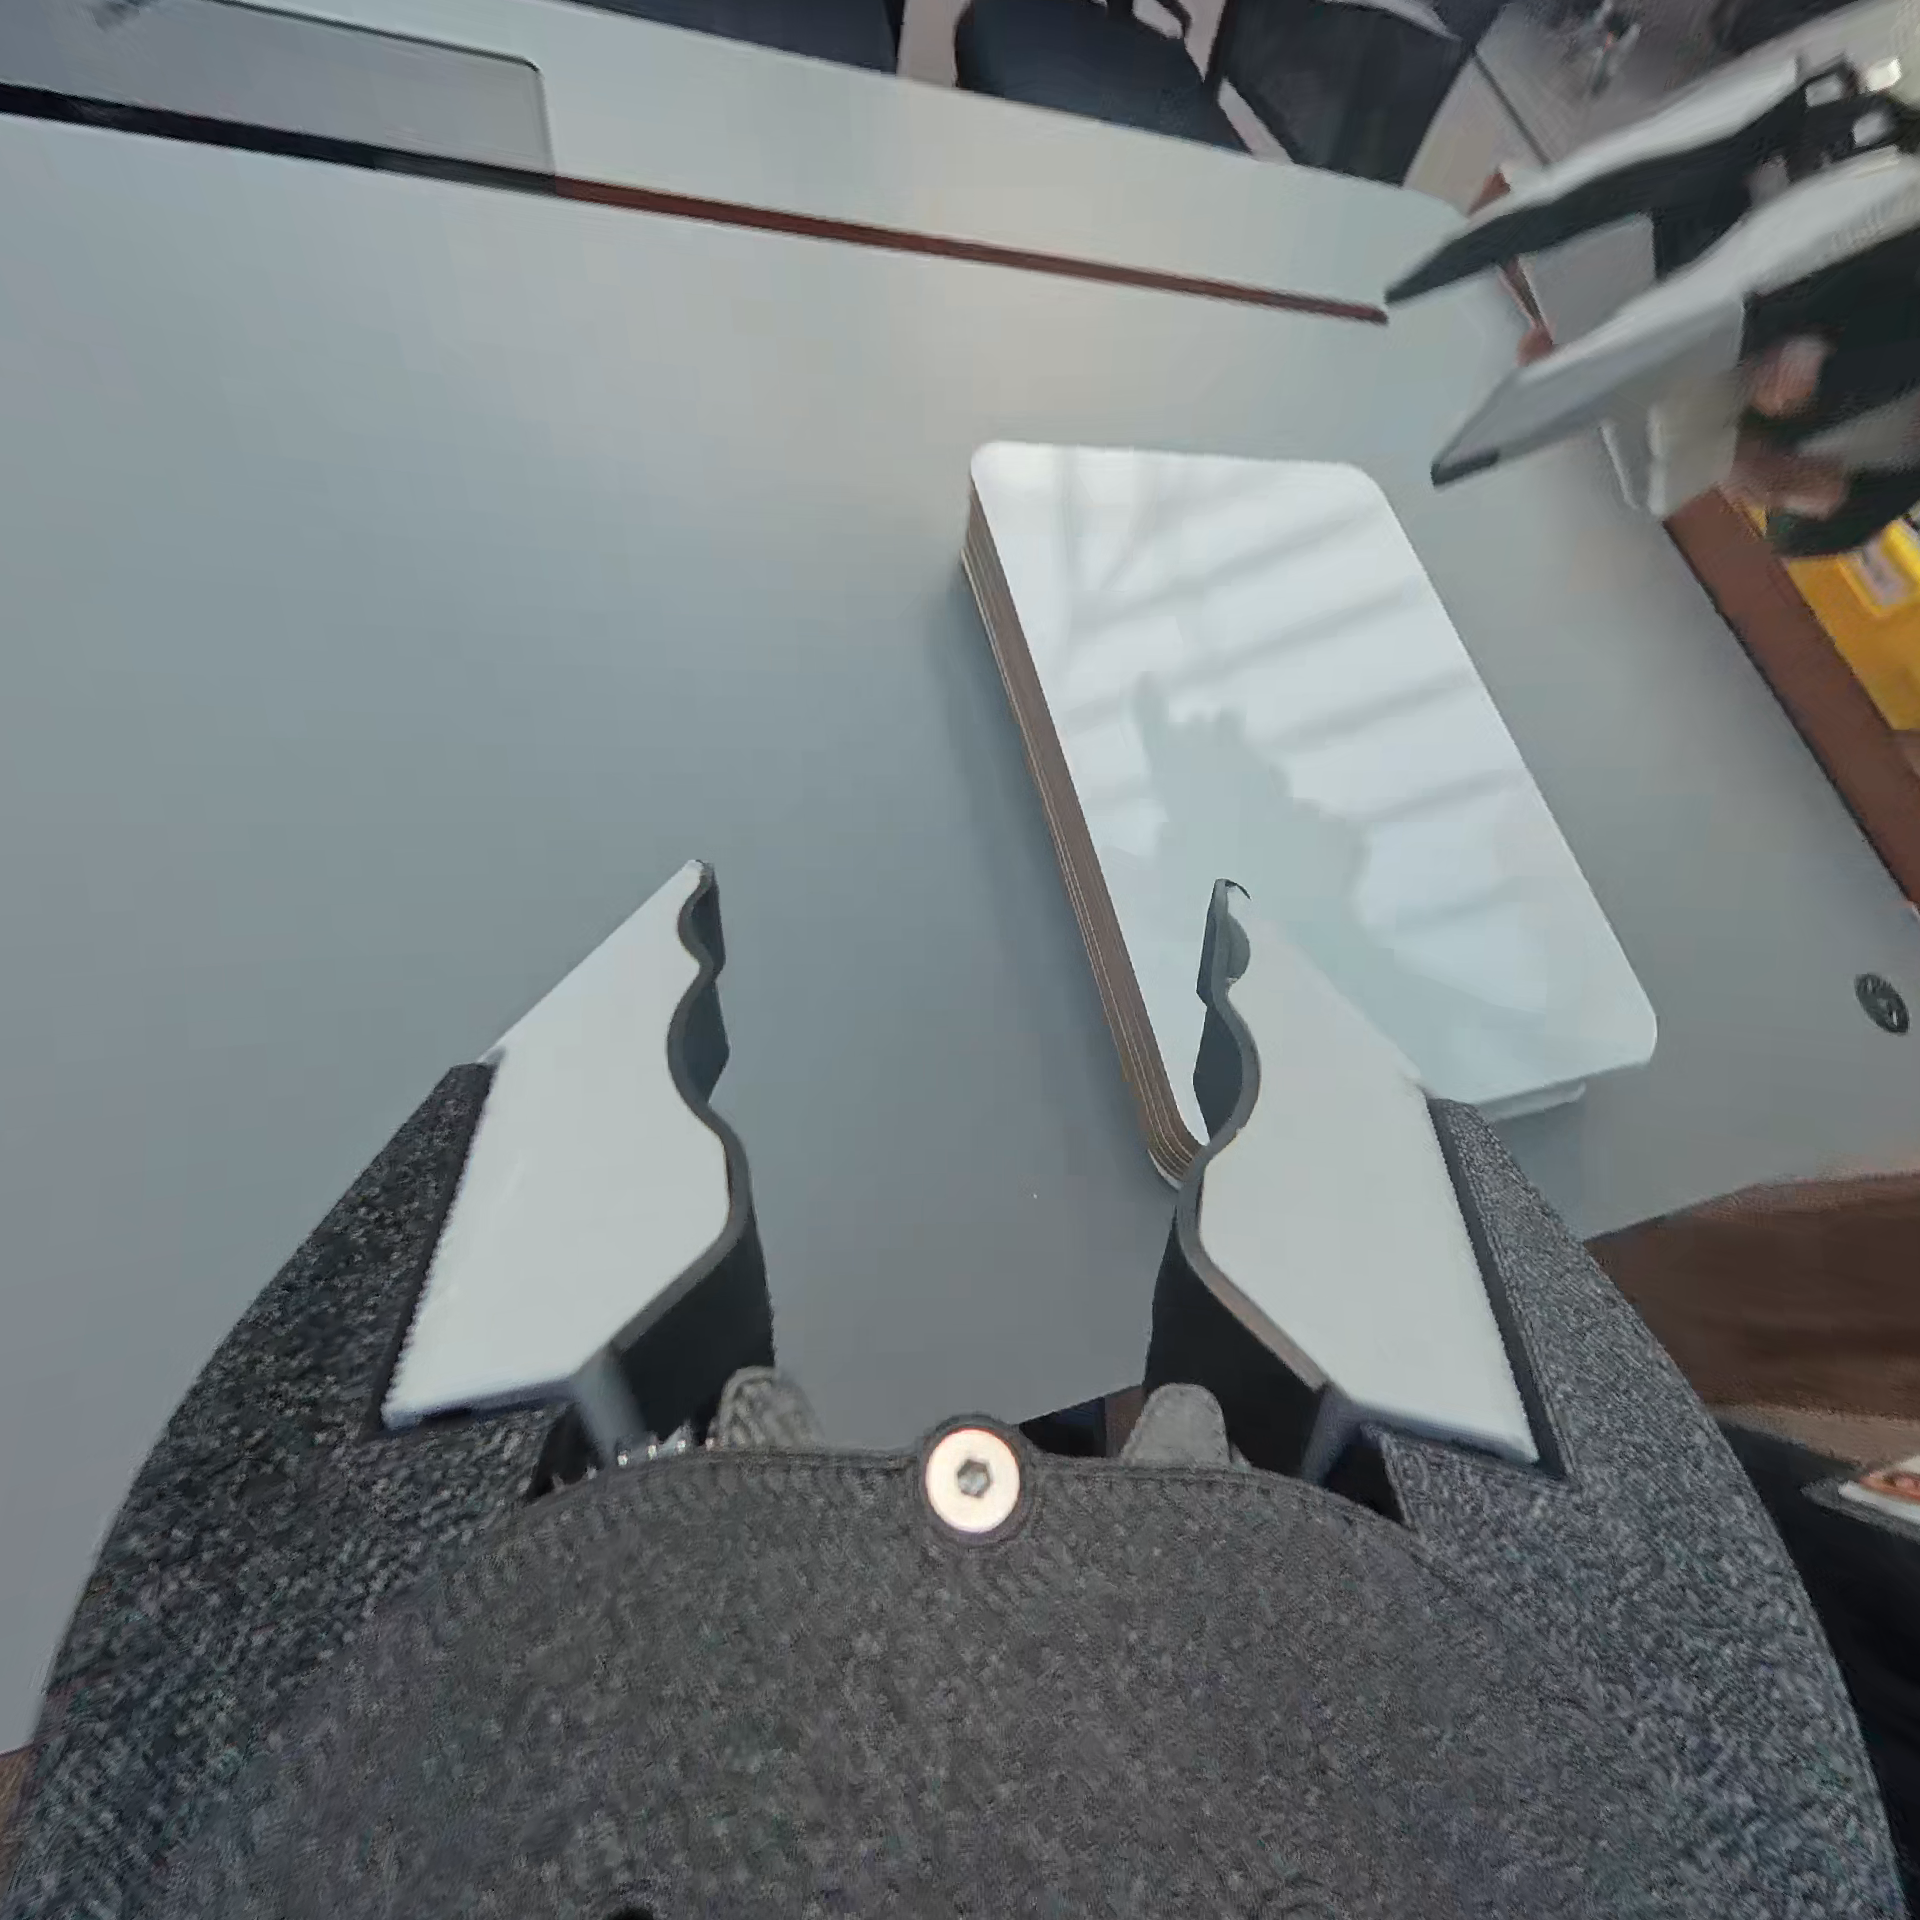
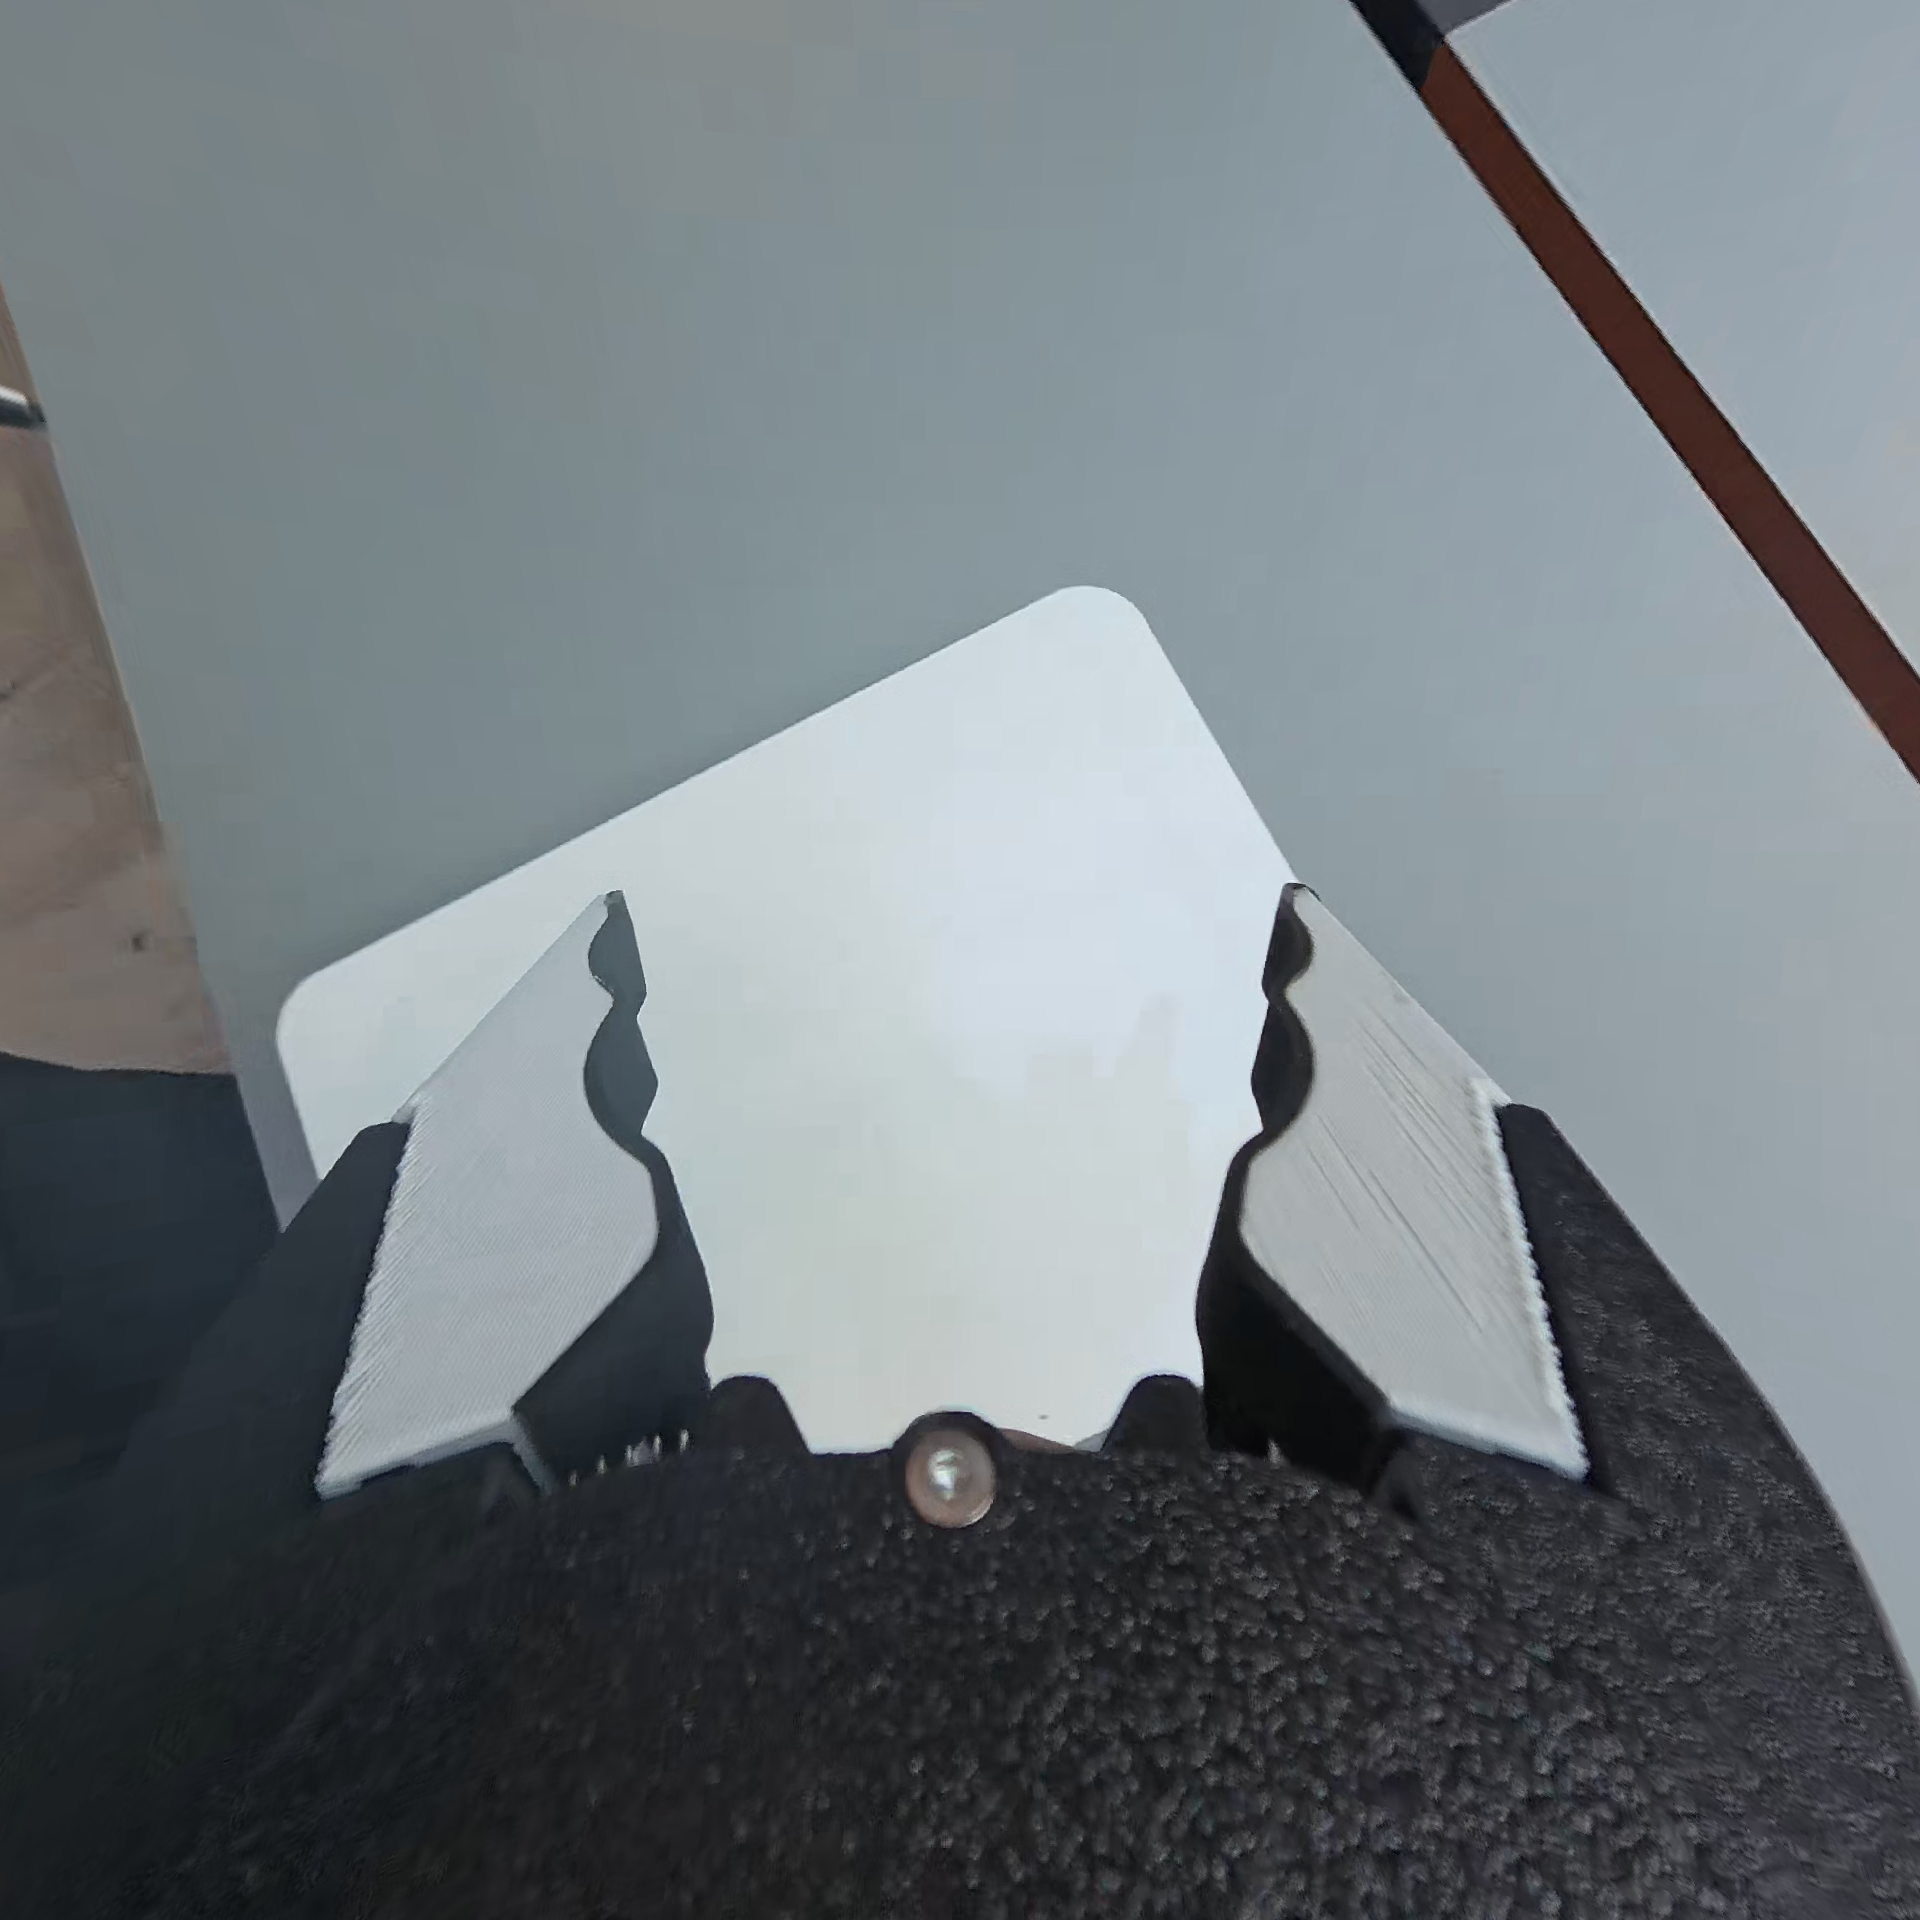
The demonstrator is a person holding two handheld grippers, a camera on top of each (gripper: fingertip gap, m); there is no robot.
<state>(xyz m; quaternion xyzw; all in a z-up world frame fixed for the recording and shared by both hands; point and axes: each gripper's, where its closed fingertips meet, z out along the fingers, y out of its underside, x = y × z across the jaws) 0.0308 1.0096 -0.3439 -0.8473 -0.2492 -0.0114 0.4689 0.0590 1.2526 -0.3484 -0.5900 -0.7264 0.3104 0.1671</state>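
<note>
i see a broad grey table [image 1: 416, 623] with a glossy white rounded slab [image 1: 1299, 748] lying flat on it, layered brown along its edge, possibly a stack of boards. my left gripper [image 1: 966, 894] hangs over bare table just left of the slab, fingers spread wide and holding nothing. my right gripper [image 2: 951, 904] hovers above the slab, fingers wide and empty, blurred in the left view.
</note>
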